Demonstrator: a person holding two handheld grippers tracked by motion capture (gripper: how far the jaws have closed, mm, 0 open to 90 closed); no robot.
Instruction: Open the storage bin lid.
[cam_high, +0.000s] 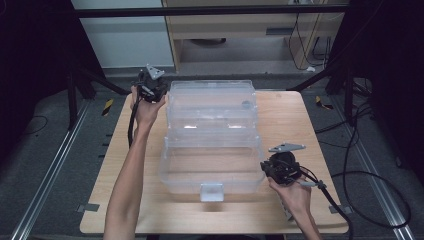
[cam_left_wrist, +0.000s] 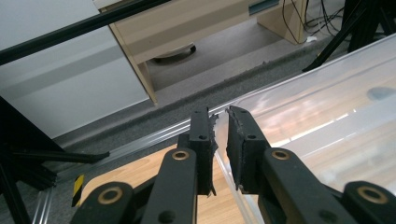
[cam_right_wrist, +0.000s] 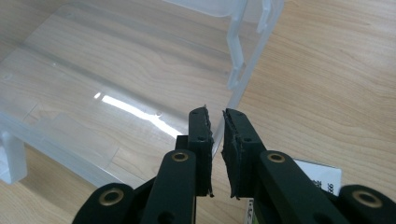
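Now both sets of jaws pinch the clear box (cam_high: 212, 145): left gripper (cam_left_wrist: 219, 122) far rim, right gripper (cam_right_wrist: 215, 122) near side wall.

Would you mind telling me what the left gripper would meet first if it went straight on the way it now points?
The left gripper already has the clear plastic box's thin edge between its jaws. Past that, the way looks free toward the grey floor, though depth is unclear.

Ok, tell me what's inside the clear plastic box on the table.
The clear plastic box looks empty: through its walls and floor only the wooden table shows, plus light glare. Nothing seems hidden. Each gripper, left and right, pinches a side wall.
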